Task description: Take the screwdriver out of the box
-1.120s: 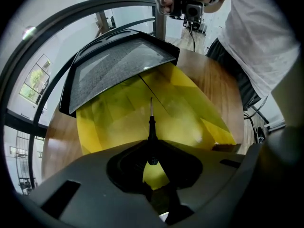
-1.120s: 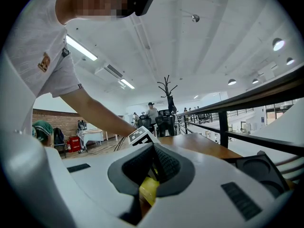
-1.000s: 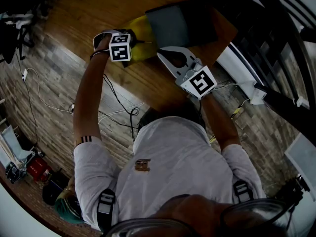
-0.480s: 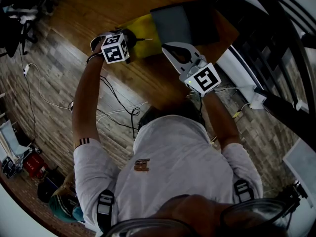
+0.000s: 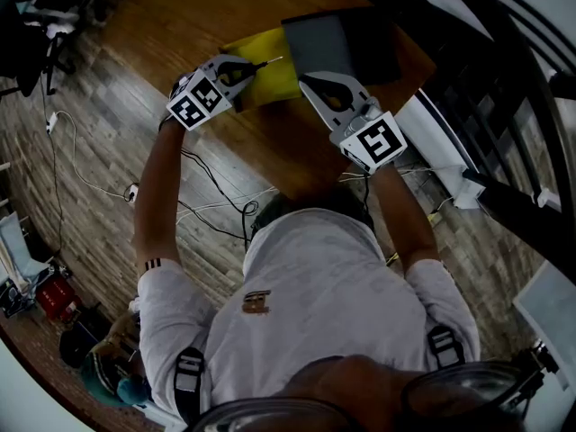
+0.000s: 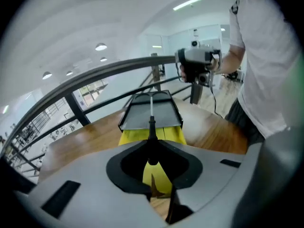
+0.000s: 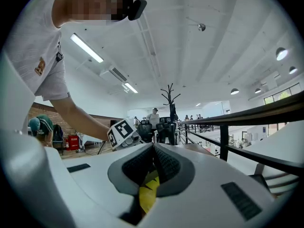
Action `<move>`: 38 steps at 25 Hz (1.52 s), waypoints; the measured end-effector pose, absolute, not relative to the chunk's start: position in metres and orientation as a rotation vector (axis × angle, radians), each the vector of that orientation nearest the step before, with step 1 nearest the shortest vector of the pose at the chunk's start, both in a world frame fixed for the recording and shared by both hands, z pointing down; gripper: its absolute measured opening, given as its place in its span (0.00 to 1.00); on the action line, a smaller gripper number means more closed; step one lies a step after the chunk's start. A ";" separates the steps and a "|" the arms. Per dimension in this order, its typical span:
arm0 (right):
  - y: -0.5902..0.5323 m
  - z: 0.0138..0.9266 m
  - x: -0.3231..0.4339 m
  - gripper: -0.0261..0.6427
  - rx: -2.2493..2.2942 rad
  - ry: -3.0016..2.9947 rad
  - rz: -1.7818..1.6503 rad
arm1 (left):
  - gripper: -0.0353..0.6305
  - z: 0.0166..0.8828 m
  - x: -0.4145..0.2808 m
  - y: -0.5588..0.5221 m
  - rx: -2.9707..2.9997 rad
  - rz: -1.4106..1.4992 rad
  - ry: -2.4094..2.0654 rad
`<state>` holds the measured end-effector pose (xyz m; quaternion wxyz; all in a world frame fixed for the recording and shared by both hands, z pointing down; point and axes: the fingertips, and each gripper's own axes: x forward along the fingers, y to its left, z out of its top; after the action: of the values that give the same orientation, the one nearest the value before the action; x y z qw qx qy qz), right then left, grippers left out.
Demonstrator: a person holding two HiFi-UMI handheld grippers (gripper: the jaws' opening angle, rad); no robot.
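- Yellow box (image 5: 270,84) lying open on the wooden table (image 5: 171,16), grey lid (image 5: 328,48) tipped back; screwdriver (image 6: 151,127) out of it and above it, clamped by its black handle in the left gripper (image 6: 152,151).
- Round handle between just two pads: liable to roll or slip and drop back into the box.
- Thin shaft aimed toward the lid: could knock or scrape it if swung forward.
- Right gripper (image 7: 153,151) with jaws pressed together by the box's edge; unclear whether pinching it, so the box might shift.
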<state>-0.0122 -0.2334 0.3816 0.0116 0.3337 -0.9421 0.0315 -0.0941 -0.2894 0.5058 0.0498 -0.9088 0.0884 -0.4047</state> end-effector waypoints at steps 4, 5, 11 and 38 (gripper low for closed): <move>-0.228 0.371 -0.015 0.09 1.034 -2.954 0.069 | 0.17 0.466 -0.089 -0.283 -2.903 -0.960 0.450; -0.227 0.370 -0.015 0.09 1.029 -2.952 0.068 | 0.17 0.457 -0.088 -0.281 -2.930 -0.895 0.492; -0.215 0.354 -0.024 0.09 1.015 -2.994 0.017 | 0.17 0.412 -0.089 -0.259 -2.999 -0.604 0.677; -0.151 0.308 -0.064 0.09 0.922 -3.097 -0.062 | 0.17 0.307 -0.108 -0.171 -2.938 0.227 1.114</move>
<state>-0.0641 -0.1506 0.3084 -0.0451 0.2850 -0.9573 -0.0190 -0.1083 -0.1707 0.3068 -0.0044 -0.9325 0.3537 0.0722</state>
